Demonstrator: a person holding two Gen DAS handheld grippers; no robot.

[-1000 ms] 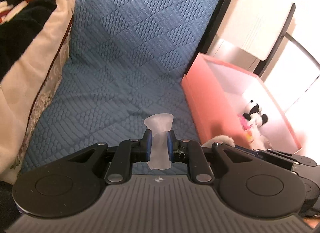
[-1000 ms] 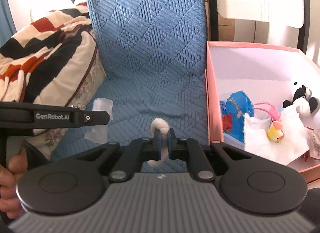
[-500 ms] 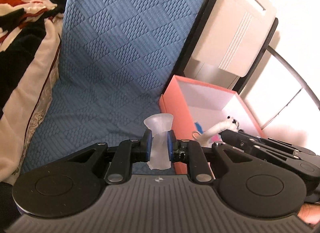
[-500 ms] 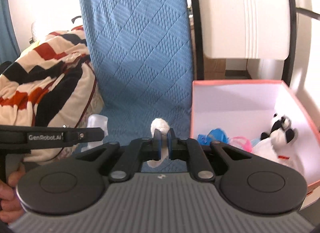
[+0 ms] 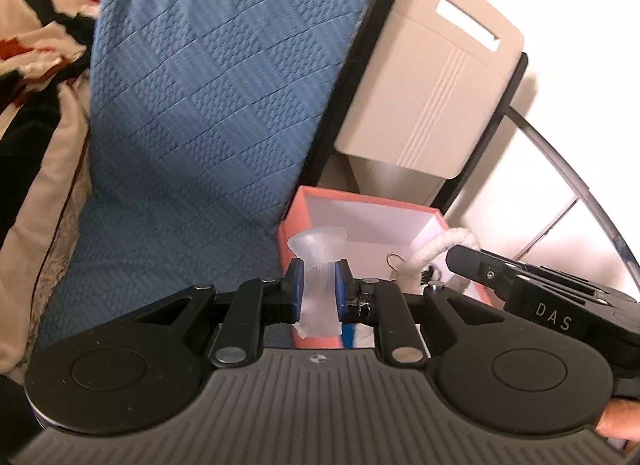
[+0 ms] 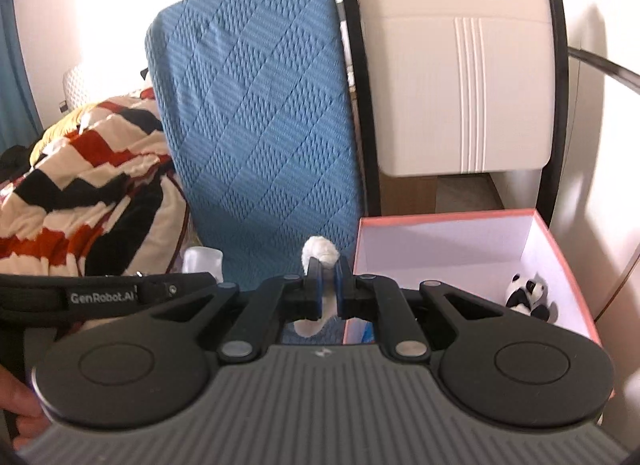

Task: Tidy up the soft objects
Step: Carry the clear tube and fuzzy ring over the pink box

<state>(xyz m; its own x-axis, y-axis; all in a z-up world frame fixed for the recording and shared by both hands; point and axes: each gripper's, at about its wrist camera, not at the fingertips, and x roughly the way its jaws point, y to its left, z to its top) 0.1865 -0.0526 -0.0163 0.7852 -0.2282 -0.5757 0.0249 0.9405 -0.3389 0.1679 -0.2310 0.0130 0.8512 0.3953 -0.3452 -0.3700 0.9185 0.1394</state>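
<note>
My left gripper [image 5: 318, 285] is shut on a translucent white soft piece [image 5: 318, 261] and holds it up at the near left corner of the pink box [image 5: 316, 201]. My right gripper [image 6: 328, 285] is shut on a white fluffy cord [image 6: 320, 251], held just left of the pink box [image 6: 440, 219]. The cord also shows in the left wrist view [image 5: 444, 247], over the box. A panda plush [image 6: 526, 293] lies inside the box at the right. The translucent piece shows in the right wrist view [image 6: 202, 261], at the left.
A blue quilted mattress [image 5: 208, 97] lies left of the box. A striped red, black and cream blanket [image 6: 84, 169] is heaped at the far left. A beige panel in a black frame [image 6: 452, 77] stands behind the box.
Both grippers have lifted and tilted up, each keeping its object. The view now takes in more of the beige panel, and the box sits lower and looks smaller.
</note>
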